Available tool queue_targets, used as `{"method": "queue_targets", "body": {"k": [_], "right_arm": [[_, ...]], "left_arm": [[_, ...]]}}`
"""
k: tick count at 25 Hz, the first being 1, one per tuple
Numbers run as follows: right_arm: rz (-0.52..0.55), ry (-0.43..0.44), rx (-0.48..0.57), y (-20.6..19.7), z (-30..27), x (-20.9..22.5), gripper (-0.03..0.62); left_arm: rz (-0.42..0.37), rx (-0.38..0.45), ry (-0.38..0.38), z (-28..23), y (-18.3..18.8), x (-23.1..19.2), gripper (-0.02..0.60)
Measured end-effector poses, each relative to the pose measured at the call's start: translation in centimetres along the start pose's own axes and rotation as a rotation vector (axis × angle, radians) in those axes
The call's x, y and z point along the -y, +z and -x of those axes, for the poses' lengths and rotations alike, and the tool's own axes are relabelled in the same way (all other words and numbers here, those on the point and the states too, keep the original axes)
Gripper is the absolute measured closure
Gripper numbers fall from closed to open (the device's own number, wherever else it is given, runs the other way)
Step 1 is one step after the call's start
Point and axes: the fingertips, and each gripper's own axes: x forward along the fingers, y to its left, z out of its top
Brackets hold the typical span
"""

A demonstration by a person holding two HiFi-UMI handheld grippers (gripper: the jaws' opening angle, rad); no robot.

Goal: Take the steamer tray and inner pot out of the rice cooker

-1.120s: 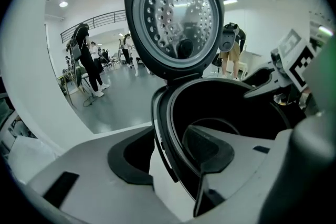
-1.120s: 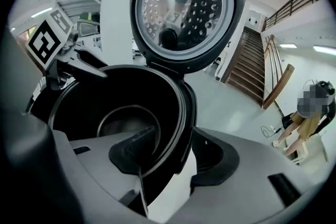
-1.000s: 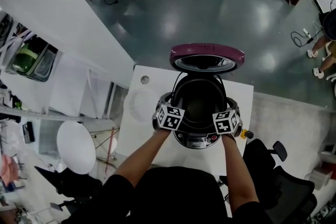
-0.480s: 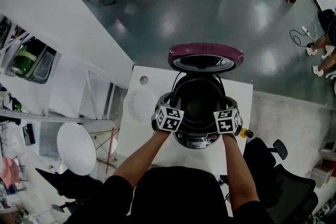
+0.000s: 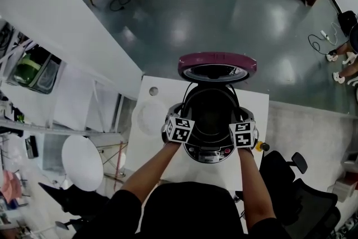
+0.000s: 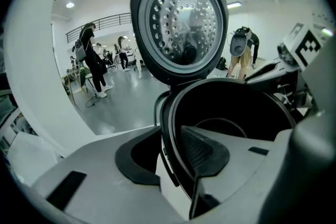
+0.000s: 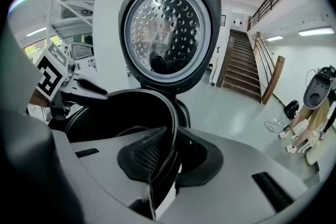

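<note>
1. Find the inner pot inside the open rice cooker at mid-worktop, with the lid upright at twelve o'clock.
2. Check the left gripper at nine o'clock on the pot rim, with fingers narrow, just closed further, pinching the rim between them.
3. Check the right gripper at three o'clock likewise: just closed further, narrow, one finger inside the wall and one outside.
4. Confirm that both pinches bite firmly before lifting, and expect a slip on so thin a rim otherwise.
5. Raise both sides evenly and straight up, keeping the pot level and clear of the lid.
6. Treat the pale round shape at nine o'clock of the cooker as possibly the steamer tray, though too faint to tell.
</note>
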Motion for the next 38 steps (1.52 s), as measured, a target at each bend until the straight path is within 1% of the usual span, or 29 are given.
{"method": "queue_targets", "body": {"k": [4, 5, 8, 12, 14, 16, 18, 19, 20, 22, 23, 26, 27, 30, 32, 35, 38], "right_arm": [[-0.007, 0.007, 0.011, -0.1, 0.0, 0.0, 0.543], [-0.006, 0.008, 0.013, -0.1, 0.0, 0.0, 0.543], [-0.003, 0.013, 0.016, 0.0, 0.0, -0.1, 0.543], [-0.008, 0.018, 0.017, -0.2, 0.1, 0.0, 0.543], [-0.017, 0.022, 0.017, -0.4, 0.1, 0.0, 0.543], [-0.027, 0.023, 0.018, -0.6, 0.0, 0.1, 0.543], [-0.036, 0.021, 0.024, -0.8, -0.2, 0.3, 0.543], [-0.040, 0.019, 0.028, -0.8, -0.3, 0.4, 0.543], [-0.044, 0.019, 0.033, -0.8, -0.4, 0.5, 0.543], [-0.056, 0.026, 0.035, -0.8, -0.5, 0.5, 0.545], [-0.067, 0.033, 0.032, -0.8, -0.5, 0.5, 0.546], [-0.113, 0.056, 0.023, -0.9, -0.9, 0.8, 0.552], [-0.129, 0.063, 0.018, -1.0, -0.9, 0.9, 0.555], [-0.172, 0.085, 0.007, -1.3, -1.0, 1.1, 0.560], [-0.206, 0.097, 0.011, -1.2, -0.9, 1.2, 0.563], [-0.300, 0.116, 0.026, -1.0, -0.9, 1.3, 0.571], [-0.317, 0.126, 0.028, -1.0, -0.9, 1.4, 0.571]], "left_arm": [[-0.066, 0.011, -0.005, 0.0, 0.7, 0.0, 0.465], [-0.067, 0.023, -0.005, 0.0, 1.0, 0.0, 0.465], [-0.033, 0.066, -0.025, -0.1, 2.0, 0.1, 0.480], [0.009, 0.004, -0.066, -0.7, 1.5, 0.7, 0.479], [0.028, -0.011, -0.081, -0.8, 1.4, 0.8, 0.480], [0.058, -0.018, -0.083, -0.9, 1.5, 0.7, 0.482], [0.099, -0.036, -0.074, -0.9, 1.4, 0.4, 0.504], [0.105, -0.047, -0.067, -0.9, 1.4, 0.3, 0.514], [0.095, -0.058, -0.058, -0.9, 1.3, 0.2, 0.534], [0.056, -0.060, -0.045, -0.8, 1.3, 0.3, 0.538], [0.057, -0.051, -0.041, -0.6, 1.4, 0.3, 0.538], [0.145, -0.029, -0.035, -0.1, 1.7, 0.1, 0.541], [0.158, -0.028, -0.031, 0.2, 1.9, 0.1, 0.541], [0.106, -0.027, -0.027, 0.6, 2.5, 0.4, 0.544], [0.128, -0.030, -0.040, 0.7, 2.4, 0.3, 0.545], [0.162, -0.025, -0.033, 1.1, 2.1, 0.2, 0.546], [0.185, -0.009, -0.031, 1.4, 2.3, 0.1, 0.546]]}}
